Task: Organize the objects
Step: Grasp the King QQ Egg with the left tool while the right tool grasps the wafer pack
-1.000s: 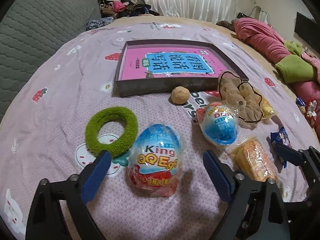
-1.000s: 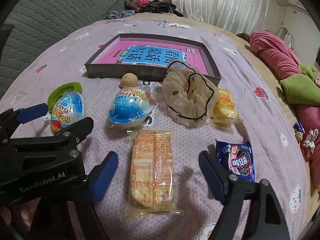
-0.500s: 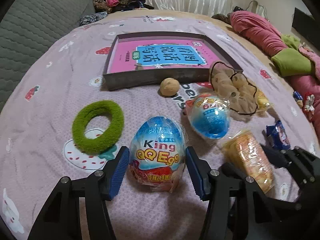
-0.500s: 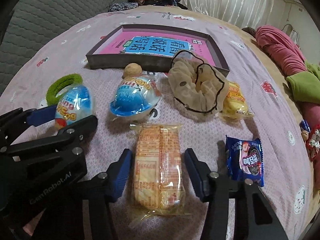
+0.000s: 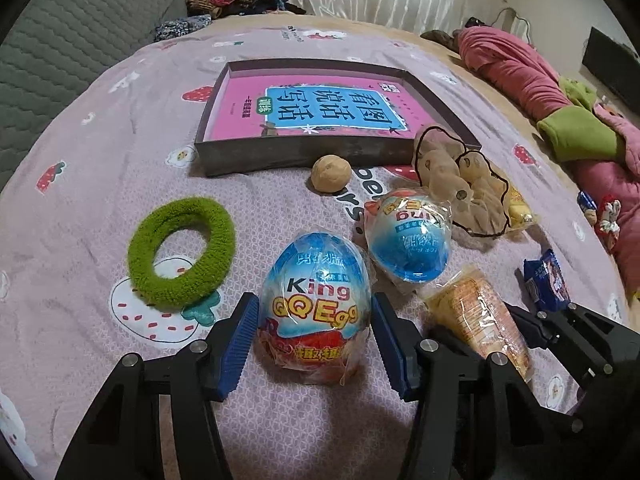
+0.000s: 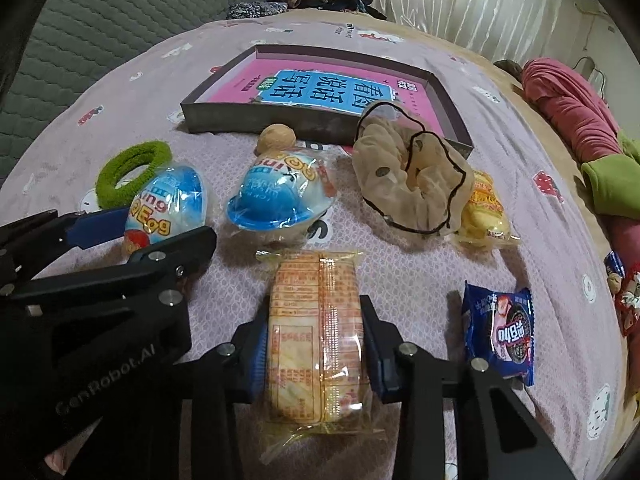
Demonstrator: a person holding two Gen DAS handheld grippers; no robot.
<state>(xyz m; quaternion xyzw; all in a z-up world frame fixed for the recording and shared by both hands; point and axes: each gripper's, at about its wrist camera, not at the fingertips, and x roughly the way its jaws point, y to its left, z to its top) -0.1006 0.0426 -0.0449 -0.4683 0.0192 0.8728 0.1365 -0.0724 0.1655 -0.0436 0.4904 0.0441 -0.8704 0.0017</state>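
- Left wrist view: the King QQ Egg (image 5: 316, 308) is being pinched at lower centre by the left gripper (image 5: 314, 336), its long axis pointing up the frame toward the shallow box (image 5: 280, 156).
- Right wrist view: the cracker packet (image 6: 318, 336) is being clamped across its width at lower centre by the right gripper (image 6: 316, 344); its long axis is likewise running toward the box, which lies in the upper centre of the frame.
- Neither arm is being judged clearly nearer to the box.
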